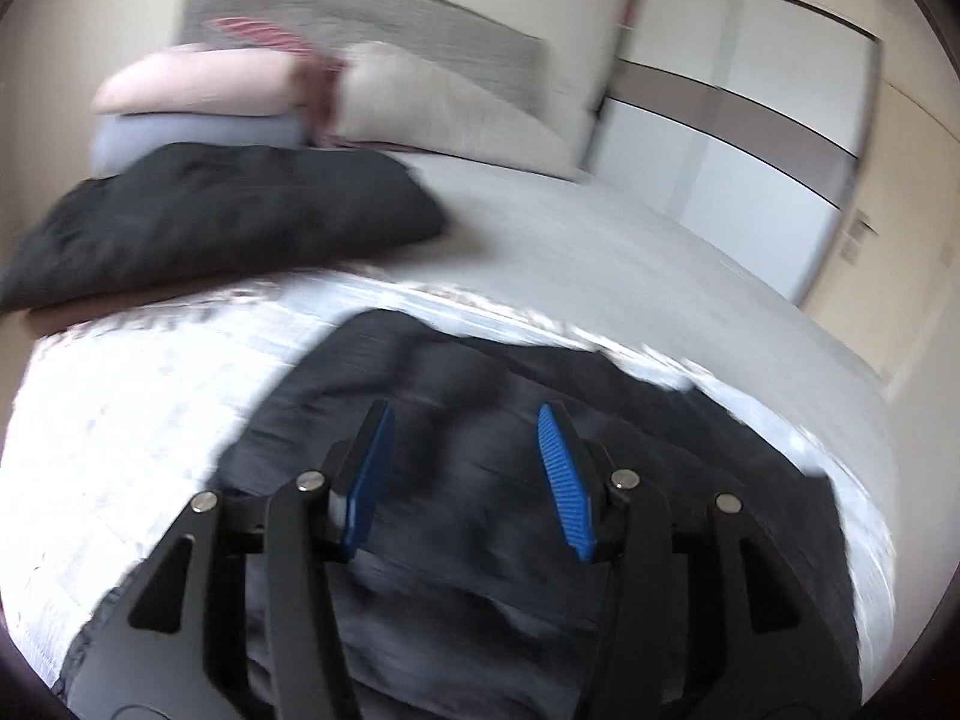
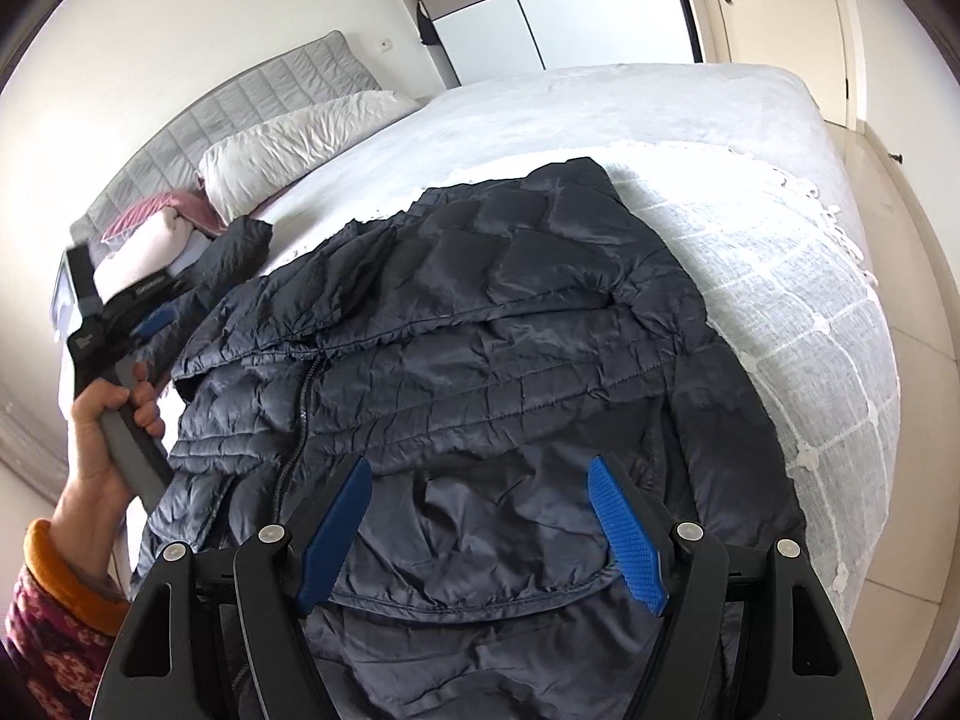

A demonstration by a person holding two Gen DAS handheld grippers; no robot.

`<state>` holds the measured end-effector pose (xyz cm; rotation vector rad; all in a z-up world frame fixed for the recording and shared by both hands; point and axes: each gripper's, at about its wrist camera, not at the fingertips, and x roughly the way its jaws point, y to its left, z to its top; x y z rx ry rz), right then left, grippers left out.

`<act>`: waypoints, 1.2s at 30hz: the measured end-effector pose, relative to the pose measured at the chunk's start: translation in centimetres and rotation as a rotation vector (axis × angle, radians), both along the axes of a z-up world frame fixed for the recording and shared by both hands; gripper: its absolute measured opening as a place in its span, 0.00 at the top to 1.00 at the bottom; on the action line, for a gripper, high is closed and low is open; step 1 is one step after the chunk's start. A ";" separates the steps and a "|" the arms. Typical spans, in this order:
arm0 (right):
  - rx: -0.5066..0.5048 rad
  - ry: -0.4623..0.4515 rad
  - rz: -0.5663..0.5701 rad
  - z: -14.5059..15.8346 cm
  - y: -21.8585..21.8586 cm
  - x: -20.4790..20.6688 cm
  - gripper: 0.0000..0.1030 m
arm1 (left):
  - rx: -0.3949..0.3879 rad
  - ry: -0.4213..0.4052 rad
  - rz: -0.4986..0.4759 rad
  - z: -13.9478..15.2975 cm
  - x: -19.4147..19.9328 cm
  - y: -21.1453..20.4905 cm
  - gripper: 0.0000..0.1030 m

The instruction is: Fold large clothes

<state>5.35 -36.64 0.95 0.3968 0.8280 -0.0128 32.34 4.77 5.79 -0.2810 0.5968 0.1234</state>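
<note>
Bed [image 2: 630, 114]: covered with a pale sheet, a white fringed throw [image 2: 798, 312] spread over its near part; pillows [image 2: 300, 144] and folded laundry are stacked at the grey headboard [image 2: 252, 96].

Dark quilted jacket [image 2: 480, 330]: laid flat on the throw, zipper [image 2: 306, 402] running up the front, one sleeve folded across the chest; judged light, soft and puffy, its shiny shell likely slippery, so a firm pinch at a stitched hem, cuff or shoulder seam is advised rather than at loose padding.

Second dark garment [image 1: 210, 222]: seen heaped beyond the jacket, near the pillows.

Right gripper [image 2: 480, 534]: held above the jacket's lower part, blue pads spread wide, nothing pinched.

Left gripper [image 1: 468, 480]: held over the jacket in a blurred view, pads parted, no cloth seen caught between them.

Hand [image 2: 102, 432]: wrapped round the left tool's handle, patterned sleeve with orange cuff [image 2: 66, 570] at the wrist.
</note>
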 end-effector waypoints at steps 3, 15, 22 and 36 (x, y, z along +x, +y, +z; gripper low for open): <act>0.008 0.005 -0.002 -0.1 -0.3 -0.1 0.26 | -0.022 0.070 0.116 -1.0 1.3 3.7 0.50; -0.023 0.041 0.027 -0.9 0.9 1.6 0.26 | 0.220 0.240 -0.276 -8.0 2.8 -4.3 0.47; -0.013 0.017 -0.001 -0.2 0.6 0.6 0.26 | 0.083 0.256 -0.392 -4.7 -1.8 -3.0 0.21; 0.020 -0.087 -0.085 2.9 -3.7 -7.2 0.17 | 0.093 0.318 -0.448 -1.2 -15.3 3.4 0.08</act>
